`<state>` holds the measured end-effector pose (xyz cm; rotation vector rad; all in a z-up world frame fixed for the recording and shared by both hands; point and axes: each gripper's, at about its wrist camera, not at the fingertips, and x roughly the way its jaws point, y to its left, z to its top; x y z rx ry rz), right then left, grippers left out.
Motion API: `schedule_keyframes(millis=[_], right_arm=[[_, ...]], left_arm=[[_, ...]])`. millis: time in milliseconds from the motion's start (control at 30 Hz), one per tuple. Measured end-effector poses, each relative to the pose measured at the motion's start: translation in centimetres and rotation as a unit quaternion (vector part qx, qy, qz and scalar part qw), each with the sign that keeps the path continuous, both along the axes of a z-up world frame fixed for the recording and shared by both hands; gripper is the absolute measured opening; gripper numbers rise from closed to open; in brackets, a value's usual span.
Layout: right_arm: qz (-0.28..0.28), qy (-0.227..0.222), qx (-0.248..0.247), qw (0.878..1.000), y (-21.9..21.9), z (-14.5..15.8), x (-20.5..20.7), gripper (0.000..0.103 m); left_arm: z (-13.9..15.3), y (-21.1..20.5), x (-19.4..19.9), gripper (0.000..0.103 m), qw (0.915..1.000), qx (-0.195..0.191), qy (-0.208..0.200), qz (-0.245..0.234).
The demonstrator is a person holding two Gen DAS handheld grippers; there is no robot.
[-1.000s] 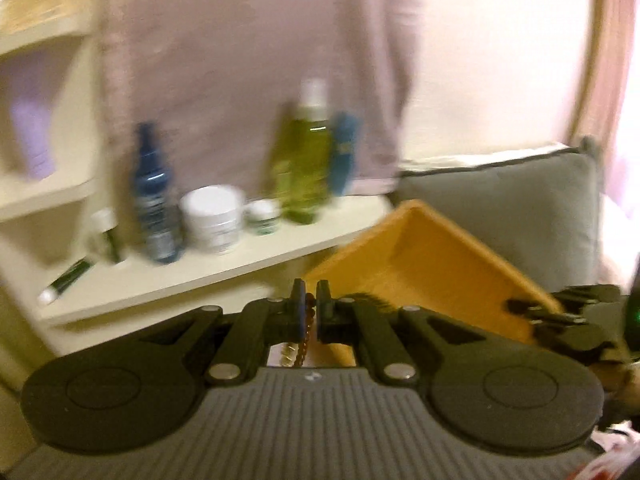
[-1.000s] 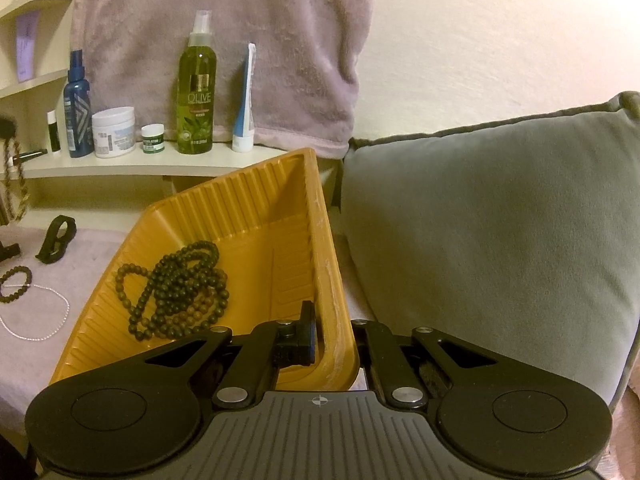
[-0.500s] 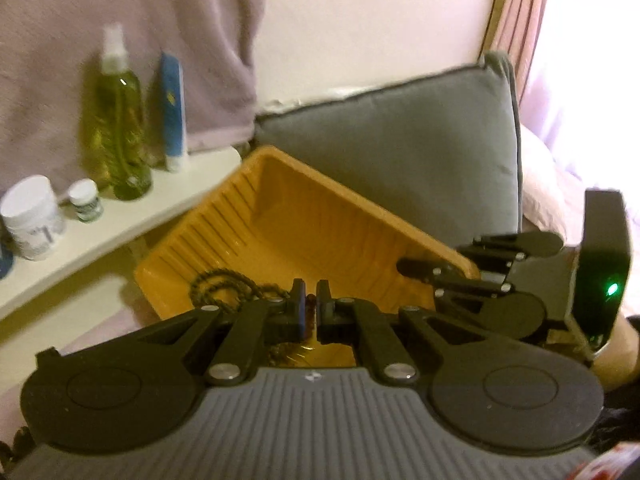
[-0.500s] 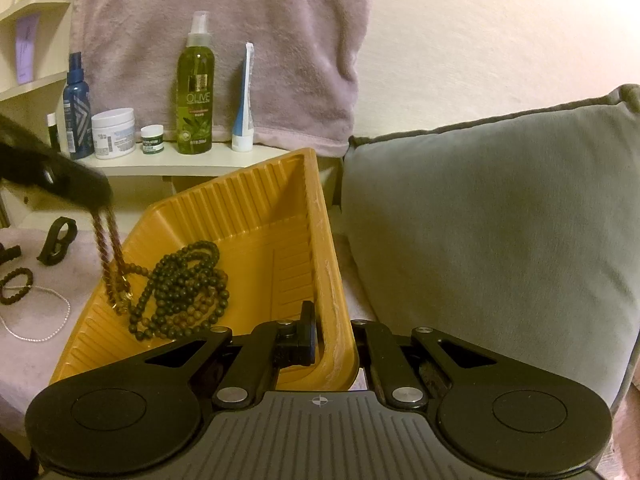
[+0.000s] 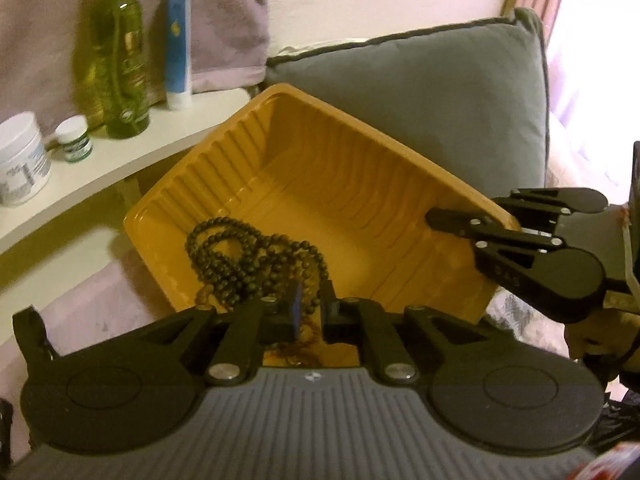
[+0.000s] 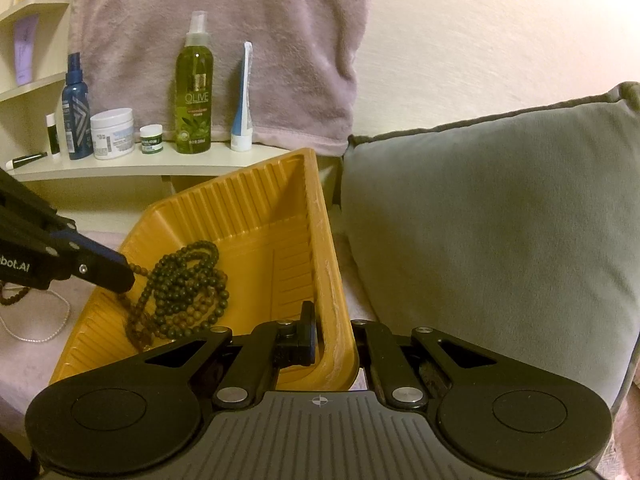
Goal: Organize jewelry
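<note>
A: Fig. — left gripper [image 5: 311, 308] over near-left corner of yellow tray [image 5: 400, 152], pointing down into it. Jaws have just been opening; a narrow gap shows, and nothing looks pinched now. A brown bead strand [image 6: 136, 332] lies directly under and just ahead of the tips, half hidden by them in the left wrist view.

B: And the right gripper [image 6: 334, 336]?

A: Pressed together on the tray's near right rim, holding the tray tilted against the grey cushion [image 6: 500, 220].

B: Other jewelry?

A: Dark bead necklaces [image 5: 248, 256] piled in the tray's low left end, touching the brown strand. Pearl strand [image 6: 36, 332] outside, left of tray, on the pink cover; left gripper is nearer to it. Probably next pick.
</note>
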<state>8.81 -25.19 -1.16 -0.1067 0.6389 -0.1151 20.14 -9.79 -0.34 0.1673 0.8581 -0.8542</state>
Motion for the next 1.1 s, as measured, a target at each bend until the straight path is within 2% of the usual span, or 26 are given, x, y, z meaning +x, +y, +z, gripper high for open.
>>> schedule_keyframes(millis=[33, 100, 267, 333, 500, 633, 767, 833, 1100], right_arm=[[0.0, 0.0, 0.0, 1.0, 0.0, 0.0, 0.0, 0.005], [0.0, 0.0, 0.0, 1.0, 0.0, 0.0, 0.0, 0.005], [0.0, 0.0, 0.0, 1.0, 0.0, 0.0, 0.0, 0.005], [0.0, 0.0, 0.001, 1.0, 0.0, 0.1, 0.0, 0.005], [0.0, 0.0, 0.001, 1.0, -0.1, 0.0, 0.0, 0.005], [0.0, 0.002, -0.001, 1.0, 0.0, -0.1, 0.0, 0.005], [0.0, 0.002, -0.002, 1.0, 0.0, 0.0, 0.1, 0.006], [0.0, 0.002, -0.003, 1.0, 0.0, 0.0, 0.1, 0.006], [0.0, 0.006, -0.006, 1.0, -0.2, -0.1, 0.1, 0.006]], left_arm=[[0.1, 0.3, 0.1, 0.023, 1.0, -0.001, 0.001, 0.005], [0.7, 1.2, 0.2, 0.027, 0.9997, -0.009, -0.006, 0.023], [2.6, 5.2, 0.3, 0.031, 0.994, -0.023, -0.047, 0.096], [3.0, 7.3, 0.2, 0.032, 0.9885, -0.022, -0.066, 0.134], [2.9, 12.5, -0.2, 0.032, 0.9698, 0.013, -0.104, 0.22], [1.7, 16.0, -0.6, 0.032, 0.9546, 0.03, -0.107, 0.276], [0.0, 18.9, -1.2, 0.032, 0.9457, 0.035, -0.076, 0.314], [-0.9, 19.4, -1.5, 0.032, 0.9437, 0.041, -0.075, 0.32], [-6.1, 18.6, -2.2, 0.032, 0.9535, 0.094, -0.049, 0.282]])
